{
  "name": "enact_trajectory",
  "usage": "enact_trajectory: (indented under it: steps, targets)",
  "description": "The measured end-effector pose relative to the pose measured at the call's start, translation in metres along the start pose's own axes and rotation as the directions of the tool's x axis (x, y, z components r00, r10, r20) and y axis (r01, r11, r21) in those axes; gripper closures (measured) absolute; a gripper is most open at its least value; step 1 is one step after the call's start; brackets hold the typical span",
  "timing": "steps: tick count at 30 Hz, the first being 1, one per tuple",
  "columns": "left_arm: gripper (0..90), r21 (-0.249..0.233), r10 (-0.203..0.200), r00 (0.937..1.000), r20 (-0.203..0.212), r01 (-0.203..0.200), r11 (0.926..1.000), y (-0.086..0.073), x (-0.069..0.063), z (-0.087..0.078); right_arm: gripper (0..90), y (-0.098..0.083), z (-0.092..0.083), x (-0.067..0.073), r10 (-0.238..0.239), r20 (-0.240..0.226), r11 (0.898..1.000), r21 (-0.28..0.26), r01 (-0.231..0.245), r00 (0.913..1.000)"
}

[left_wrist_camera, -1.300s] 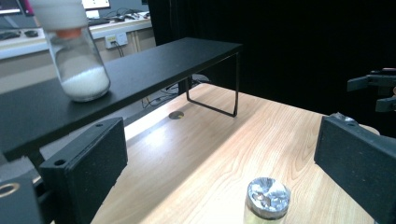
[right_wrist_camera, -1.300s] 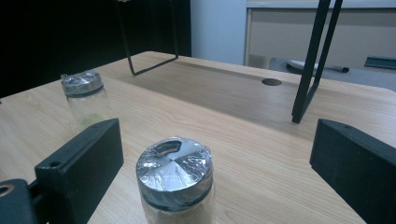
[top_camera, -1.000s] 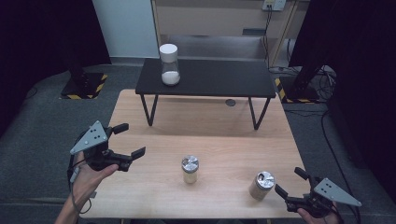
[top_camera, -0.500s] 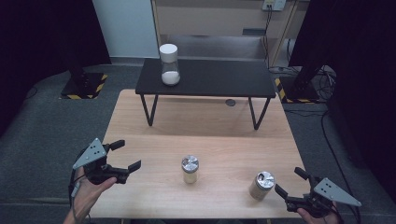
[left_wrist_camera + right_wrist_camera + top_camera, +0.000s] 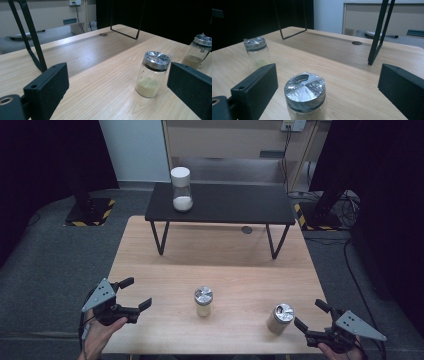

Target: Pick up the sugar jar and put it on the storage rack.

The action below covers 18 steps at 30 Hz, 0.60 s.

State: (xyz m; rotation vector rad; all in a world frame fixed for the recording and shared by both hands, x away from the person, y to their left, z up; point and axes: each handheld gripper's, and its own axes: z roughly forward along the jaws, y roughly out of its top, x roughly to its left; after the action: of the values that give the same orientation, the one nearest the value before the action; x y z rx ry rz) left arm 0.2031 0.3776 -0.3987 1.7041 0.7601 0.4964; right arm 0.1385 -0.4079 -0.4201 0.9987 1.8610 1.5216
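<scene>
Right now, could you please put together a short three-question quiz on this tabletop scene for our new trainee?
1. True or false: the left gripper is shut on the middle jar.
2. Multiple choice: the white-lidded jar stands on A) the wooden table, B) the black shelf, C) the floor.
3. Fill in: the jar at the right lies nearest the ____ gripper.

Key
1. False; its jaws stand open, apart from the jar.
2. B.
3. Right; the right gripper view shows that jar between its open jaws, untouched.
</scene>
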Motion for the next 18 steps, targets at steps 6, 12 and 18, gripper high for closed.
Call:
enact_trajectory:
  steps: [6, 12, 18]
  targets:
    - [2.7, -0.015, 0.031, 0.9994, 0.017, -0.030, 0.9994, -0.010, 0.000, 0.002, 3.5, 0.000, 0.000, 0.000, -0.003, 0.001, 1.000, -0.004, 0.003, 1.0000]
    - [2.7, -0.007, 0.020, 0.9996, 0.019, -0.020, 0.9998, -0.017, 0.002, 0.001, 3.5, -0.001, 0.000, -0.001, 0.000, -0.005, 1.000, -0.003, 0.000, 1.0000]
    - [2.8, -0.012, 0.013, 0.9994, 0.032, -0.013, 0.9998, -0.022, 0.006, 0.001, 3.5, 0.000, 0.001, -0.001, -0.003, -0.009, 1.000, -0.001, 0.003, 1.0000]
